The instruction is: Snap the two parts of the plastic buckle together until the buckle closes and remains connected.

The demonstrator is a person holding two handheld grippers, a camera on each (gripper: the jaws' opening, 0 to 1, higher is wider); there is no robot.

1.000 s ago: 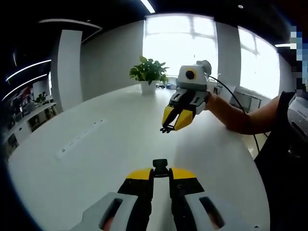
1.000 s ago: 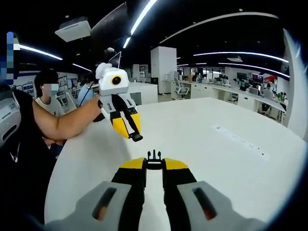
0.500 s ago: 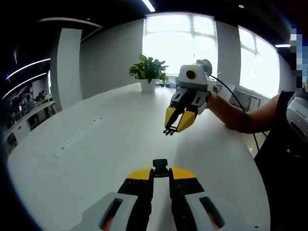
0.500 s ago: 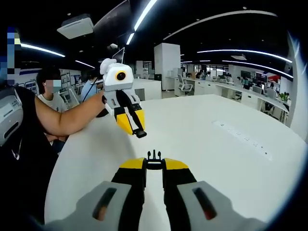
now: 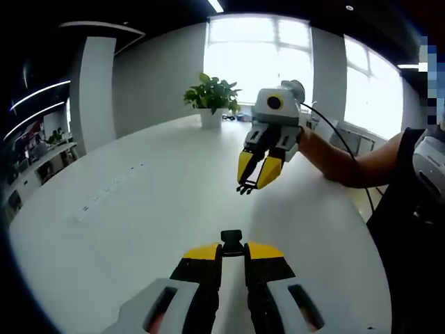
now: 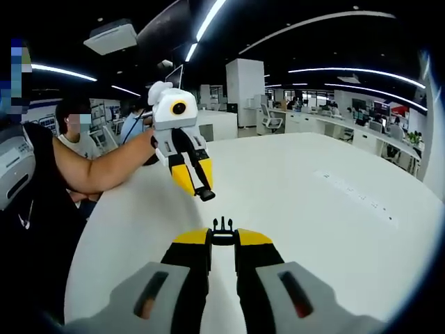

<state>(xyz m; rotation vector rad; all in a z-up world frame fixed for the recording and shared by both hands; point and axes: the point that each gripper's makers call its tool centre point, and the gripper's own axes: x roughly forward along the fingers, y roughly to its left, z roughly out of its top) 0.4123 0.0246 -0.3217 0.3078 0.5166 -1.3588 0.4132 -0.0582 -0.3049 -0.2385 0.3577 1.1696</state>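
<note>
Socket half [image 5: 231, 240] clamped at the left gripper [image 5: 231, 252] tips; pronged half [image 6: 222, 226] clamped at the right gripper [image 6: 222, 240] tips. Both held in the air over the white desk [image 5: 139, 229], tips facing, well apart. Potted plant [image 5: 212, 101] at far desk edge; wide bare surface to every edge.

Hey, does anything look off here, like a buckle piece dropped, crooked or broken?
Nothing stands out. The left tool is shut on the socket half and the right tool on the pronged half. Both halves sit straight at the tips, held apart above the white table, not yet joined.
</note>
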